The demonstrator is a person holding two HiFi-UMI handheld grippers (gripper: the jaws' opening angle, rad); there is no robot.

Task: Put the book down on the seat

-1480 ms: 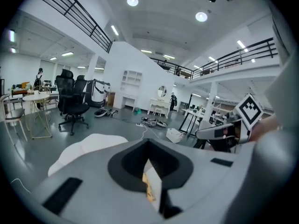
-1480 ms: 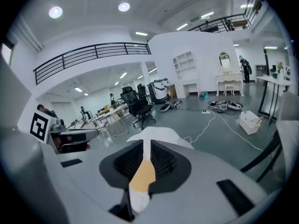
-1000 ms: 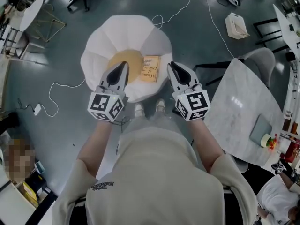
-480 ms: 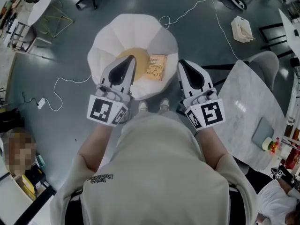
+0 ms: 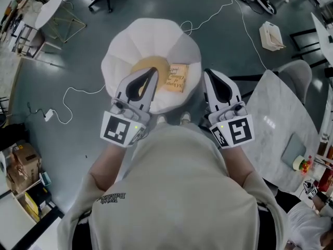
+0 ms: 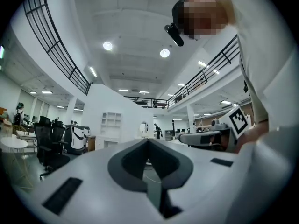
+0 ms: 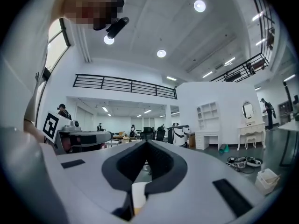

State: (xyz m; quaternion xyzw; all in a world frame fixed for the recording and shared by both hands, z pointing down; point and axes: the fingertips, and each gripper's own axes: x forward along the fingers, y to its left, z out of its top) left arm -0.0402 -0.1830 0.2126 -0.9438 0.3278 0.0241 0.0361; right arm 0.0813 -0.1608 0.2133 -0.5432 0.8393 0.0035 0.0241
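Head view: book (image 5: 177, 78) lies flat on the seat (image 5: 136, 34), a white petal-shaped chair with a round tan cushion (image 5: 141, 66). The book rests at the cushion's right edge, partly on the white upholstery, cover up; the cover print is too small to read

Left gripper (image 5: 152, 71): held above the seat's near edge, tip over the cushion, left of the book and apart from it. In the left gripper view the jaws (image 6: 148, 141) are pressed together at the tip with nothing between them

Right gripper (image 5: 208, 73): held just right of the seat, clear of the book. In the right gripper view the jaws (image 7: 147, 143) meet at the tip and grip nothing. A pale sliver shows low in the gap behind them, possibly the seat below; cannot confirm

Neither gripper touches the book

Surroundings: white cable (image 5: 78, 94) on grey floor left of the seat; marble-topped table (image 5: 278, 134) at right
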